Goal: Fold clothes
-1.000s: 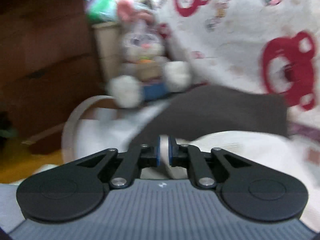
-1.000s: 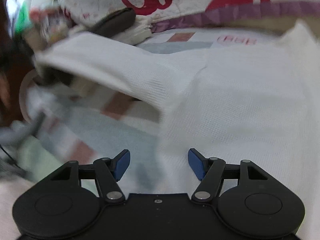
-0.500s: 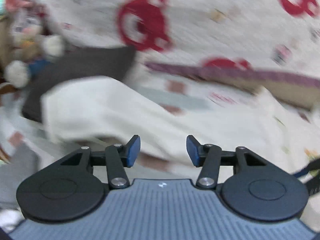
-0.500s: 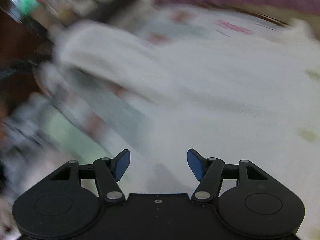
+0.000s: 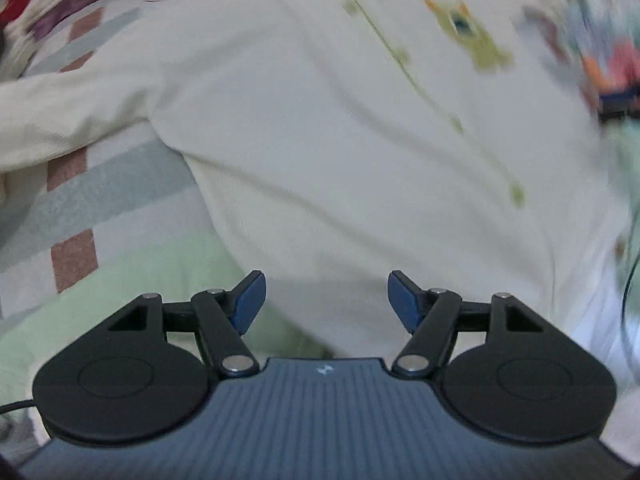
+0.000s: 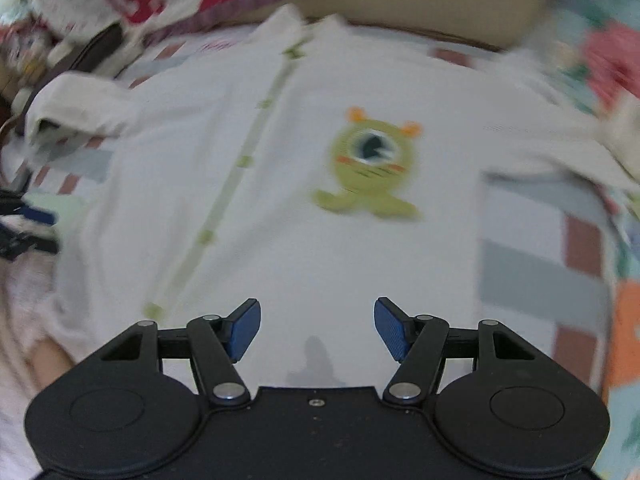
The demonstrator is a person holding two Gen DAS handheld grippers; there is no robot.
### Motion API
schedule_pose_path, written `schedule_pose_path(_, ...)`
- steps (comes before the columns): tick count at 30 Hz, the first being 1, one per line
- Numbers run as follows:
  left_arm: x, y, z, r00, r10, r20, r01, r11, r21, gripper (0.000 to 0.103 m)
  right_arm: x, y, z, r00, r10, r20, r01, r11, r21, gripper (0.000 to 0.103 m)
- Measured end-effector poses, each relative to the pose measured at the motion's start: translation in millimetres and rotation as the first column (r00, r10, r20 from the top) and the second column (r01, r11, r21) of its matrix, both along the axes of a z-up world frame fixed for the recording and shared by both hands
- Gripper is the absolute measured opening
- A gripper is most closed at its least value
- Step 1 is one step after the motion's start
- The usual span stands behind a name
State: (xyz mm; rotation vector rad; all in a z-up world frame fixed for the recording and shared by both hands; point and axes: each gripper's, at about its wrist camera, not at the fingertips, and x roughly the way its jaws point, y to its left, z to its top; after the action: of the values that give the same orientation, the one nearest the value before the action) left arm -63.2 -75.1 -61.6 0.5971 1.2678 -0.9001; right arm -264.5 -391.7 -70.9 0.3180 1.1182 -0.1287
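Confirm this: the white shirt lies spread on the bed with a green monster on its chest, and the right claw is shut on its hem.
Not quite. The right claw is open and holds nothing, as the right wrist view shows. The white shirt does lie spread on the bed, green monster on its chest.

Left gripper (image 5: 326, 300): black two-finger tool with blue pads (image 5: 249, 302), pointing steeply down; jaws have just been opening and now stand well apart, with nothing between them.
Left gripper body: ribbed grey-blue housing with two round black hinge discs at the bottom of the left wrist view.
Right gripper (image 6: 317, 330): black two-finger tool with blue pads (image 6: 391, 330), tilted steeply down; jaws spread wide, pads clear of any contact.
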Motion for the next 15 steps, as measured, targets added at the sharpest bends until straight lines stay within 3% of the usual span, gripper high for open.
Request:
schedule_pose_path(4,-35,13,9,0.987,-0.163,-0.009,0.163,0.986,0.040,0.067,-60,-17,-23,0.991,-0.109,0.076,0.107,0.994,0.032,0.068)
schedule_pose_path(9,-62,21,8,0.972,-0.236,-0.003,0.235,0.970,0.061,0.067,-114,-15,-40,0.984,-0.110,0.143,0.103,0.993,0.054,0.068)
schedule_pose_path(12,-68,13,-12,0.969,-0.241,0.044,0.233,0.962,0.145,0.067,-134,-14,-47,0.980,-0.115,0.163,0.103,0.992,0.077,0.068)
schedule_pose_path(15,-75,4,-24,0.945,-0.310,0.105,0.283,0.935,0.215,0.067,-150,-11,-52,0.974,-0.139,0.176,0.119,0.986,0.119,0.068)
